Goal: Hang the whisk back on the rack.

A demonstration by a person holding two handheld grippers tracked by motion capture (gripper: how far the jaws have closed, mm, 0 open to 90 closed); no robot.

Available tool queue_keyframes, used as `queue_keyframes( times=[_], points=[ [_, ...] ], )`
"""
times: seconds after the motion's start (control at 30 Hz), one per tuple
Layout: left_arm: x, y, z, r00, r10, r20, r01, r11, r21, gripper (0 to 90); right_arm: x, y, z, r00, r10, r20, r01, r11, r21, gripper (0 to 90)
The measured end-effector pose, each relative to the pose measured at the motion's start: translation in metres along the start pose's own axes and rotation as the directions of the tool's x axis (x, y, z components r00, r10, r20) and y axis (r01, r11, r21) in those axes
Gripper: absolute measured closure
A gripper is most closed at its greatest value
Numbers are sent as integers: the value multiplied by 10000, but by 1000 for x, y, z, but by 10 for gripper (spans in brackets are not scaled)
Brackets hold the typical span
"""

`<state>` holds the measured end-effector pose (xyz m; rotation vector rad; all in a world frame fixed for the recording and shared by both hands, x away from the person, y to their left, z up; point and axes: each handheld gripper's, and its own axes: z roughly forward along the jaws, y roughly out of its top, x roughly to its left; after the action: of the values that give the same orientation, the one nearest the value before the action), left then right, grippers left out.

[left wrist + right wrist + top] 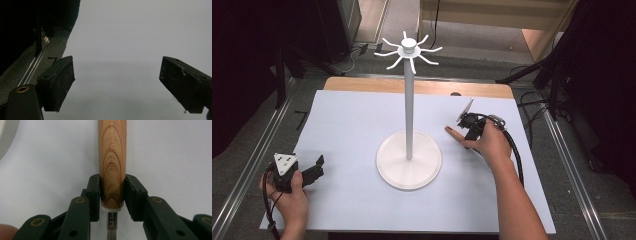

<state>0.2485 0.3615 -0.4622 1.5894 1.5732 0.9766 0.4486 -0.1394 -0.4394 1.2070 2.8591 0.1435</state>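
Left gripper point(312, 170): it rests at the near left corner of the white mat point(352, 120), held in the person's left hand point(292, 200); its jaws stand wide apart and nothing is between them.
Stand point(409, 159): a white round base in the middle of the mat, with a thin upright pole and a crown of hooks point(408, 50) at the top.
Right gripper point(112, 195): right of the stand, in the person's right hand point(492, 145); the jaws are together on the tool and both pads press its sides.
Wooden handle point(112, 157): clamped at its end, just above a pale collar and a metal shaft point(111, 225) that runs back under the gripper.
Long axis: the handle lies flat on the mat and points straight out in line with the jaws, toward the stand's side.
Nearer hand: the right one, clearly; the left gripper is well apart from the tool.
Coming move (my judgement): lift the tool and carry it to the stand.
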Motion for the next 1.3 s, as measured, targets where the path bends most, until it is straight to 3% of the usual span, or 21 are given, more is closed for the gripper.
queue_keyframes(
  times=[0.2,0.27,0.37,0.57,0.73,1.07,1.17,1.23,1.3],
  points=[
    [0,0,0,10000,34,-19,-34,10000,9,134,-4,3,3,9992,204,-336,-196,9995,234,692],
    [0,0,0,10000,32,-16,-32,10000,15,134,-4,4,3,9992,290,-284,-282,9992,284,691],
    [0,0,0,10000,9,-14,-9,10000,15,134,3,11,3,9986,500,165,-512,9957,771,690],
    [0,0,1,10000,-9,-12,9,10000,85,134,-3,12,4,9981,572,-221,-553,9951,818,692],
    [0,0,1,10000,-21,-13,21,9999,104,133,3,18,4,9980,602,167,-618,9906,1219,696],
    [-1,0,1,10000,58,-25,-58,9999,110,134,10,17,4,9920,1047,705,-1123,9871,1139,698],
    [0,1,1,10000,22,11,-22,9999,119,134,9,16,3,9916,1119,648,-1186,9867,1109,700],
    [0,1,1,10000,-8,22,8,9999,128,134,10,14,2,9931,1150,226,-1168,9872,1089,703],
    [0,1,1,10000,-1,29,0,9999,126,134,11,14,2,9937,1096,246,-1116,9877,1091,703]
  ],
)
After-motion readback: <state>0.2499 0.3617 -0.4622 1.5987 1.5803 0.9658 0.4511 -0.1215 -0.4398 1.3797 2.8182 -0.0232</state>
